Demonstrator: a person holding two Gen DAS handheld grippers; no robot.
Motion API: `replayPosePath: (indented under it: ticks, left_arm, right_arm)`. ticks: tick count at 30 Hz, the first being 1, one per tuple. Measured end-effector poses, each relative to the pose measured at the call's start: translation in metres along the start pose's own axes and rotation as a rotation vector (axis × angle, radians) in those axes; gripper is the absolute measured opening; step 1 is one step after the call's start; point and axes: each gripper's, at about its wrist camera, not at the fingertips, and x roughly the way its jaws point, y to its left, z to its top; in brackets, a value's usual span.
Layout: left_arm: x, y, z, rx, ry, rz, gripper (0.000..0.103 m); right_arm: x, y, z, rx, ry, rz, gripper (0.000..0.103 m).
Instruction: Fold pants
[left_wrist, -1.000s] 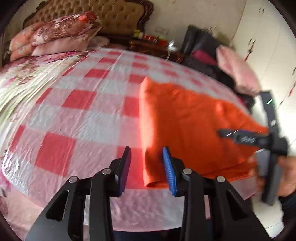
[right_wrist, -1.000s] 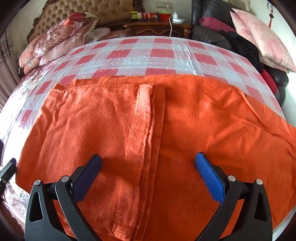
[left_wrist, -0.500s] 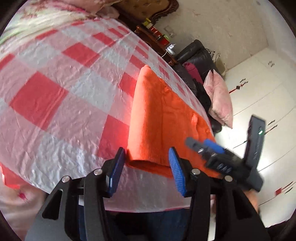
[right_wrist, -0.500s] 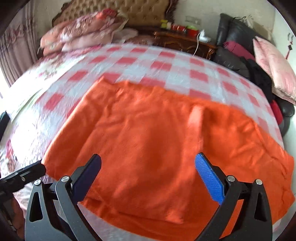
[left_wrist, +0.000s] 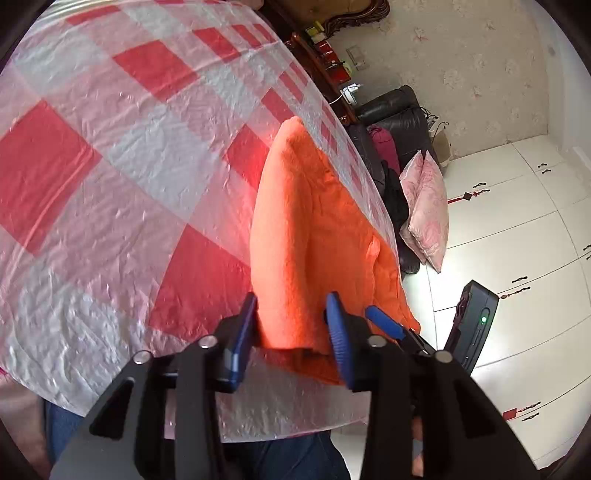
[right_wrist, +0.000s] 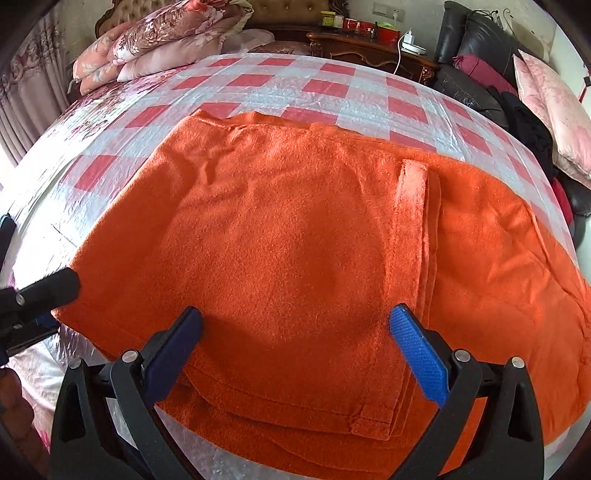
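Note:
Orange fleece pants (right_wrist: 295, 240) lie folded in layers on the red-and-white checked bed cover (right_wrist: 258, 85), near its front edge. In the left wrist view the pants (left_wrist: 306, 221) run away from me, and my left gripper (left_wrist: 291, 328) is open with its jaws on either side of their near left corner. My right gripper (right_wrist: 295, 343) is open wide, low over the near hem of the pants. The right gripper (left_wrist: 388, 325) also shows just right of the left one. The left gripper's finger (right_wrist: 48, 288) shows at the pants' left edge.
Floral pillows (right_wrist: 155, 44) and a tufted headboard stand at the bed's far end. A wooden nightstand (right_wrist: 369, 48) with jars, a black leather chair (right_wrist: 472, 74) with clothes and a pink cushion (right_wrist: 554, 110) are to the right. White cabinets (left_wrist: 517, 240) line the wall.
My left gripper has moved in low to the pants' near left corner, which now sits between its jaws. My right gripper has shifted left along the near hem.

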Motion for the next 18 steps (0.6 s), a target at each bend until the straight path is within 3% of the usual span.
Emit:
replayPosePath:
  ticks: [5,9,12,18]
  left_arm:
    - [0.003,-0.001,-0.002,-0.017,-0.020,0.022,0.026]
    - [0.003,-0.007,-0.006,0.029,-0.053,0.100,0.013]
    - [-0.001,-0.028,-0.014,0.138,-0.103,0.194,0.011]
    - [0.002,-0.089,-0.039,0.433,-0.207,0.382,0.010]
  right_arm:
    - [0.000,0.000,0.000,-0.002,0.001,0.000,0.099]
    - [0.000,0.001,0.000,-0.004,0.007,0.002,0.099]
    - [-0.004,-0.004,0.008,0.010,0.037,0.046,0.098]
    - [-0.054,-0.002,0.070,0.022,-0.041,0.214,0.098]
